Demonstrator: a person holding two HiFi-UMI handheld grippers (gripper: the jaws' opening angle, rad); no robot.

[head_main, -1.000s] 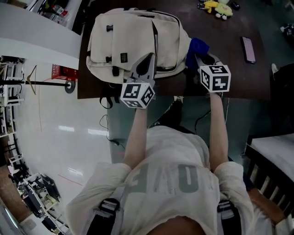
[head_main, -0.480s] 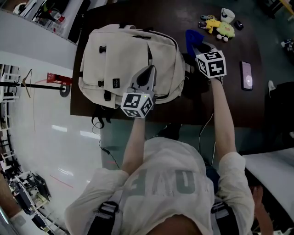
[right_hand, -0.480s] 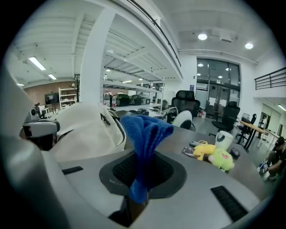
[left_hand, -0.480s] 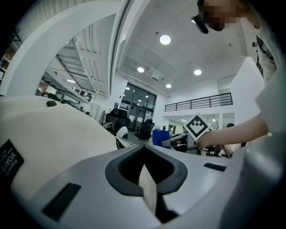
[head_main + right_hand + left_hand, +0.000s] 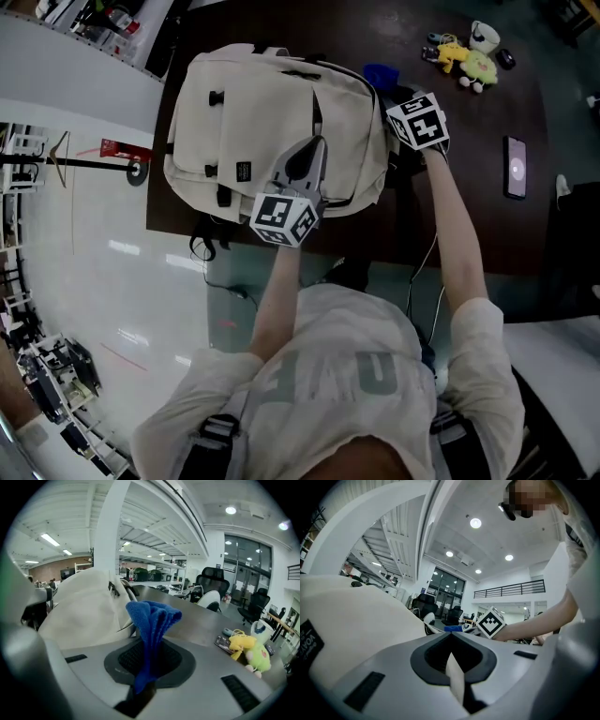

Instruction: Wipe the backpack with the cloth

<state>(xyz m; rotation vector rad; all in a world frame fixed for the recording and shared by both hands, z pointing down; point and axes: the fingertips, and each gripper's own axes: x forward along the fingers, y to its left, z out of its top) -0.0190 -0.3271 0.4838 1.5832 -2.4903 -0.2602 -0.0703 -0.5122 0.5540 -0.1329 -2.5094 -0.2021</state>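
The right gripper (image 5: 146, 658) is clamped on a bunched blue cloth (image 5: 152, 616), which stands up from between its jaws just beside the right edge of a cream backpack (image 5: 248, 112). The left gripper (image 5: 452, 644) rests on the bag's front, its jaws together on a thin pale strip of the backpack's fabric (strap or fold, the view does not settle it). Past the right gripper and well apart from the bag, a yellow and a green plush toy (image 5: 469, 62) lie with a small white object (image 5: 485, 36) beside them. A phone (image 5: 516, 167) lies farther to the right on the same dark table (image 5: 469, 197). Black office chairs (image 5: 213, 581) stand at the table's far side. The backpack lies flat, front panel up, across the table's left end. It has black buckles, a small black label (image 5: 243, 171) and a dark zip line down its middle. A black strap (image 5: 202, 246) hangs off the near edge over the pale floor.
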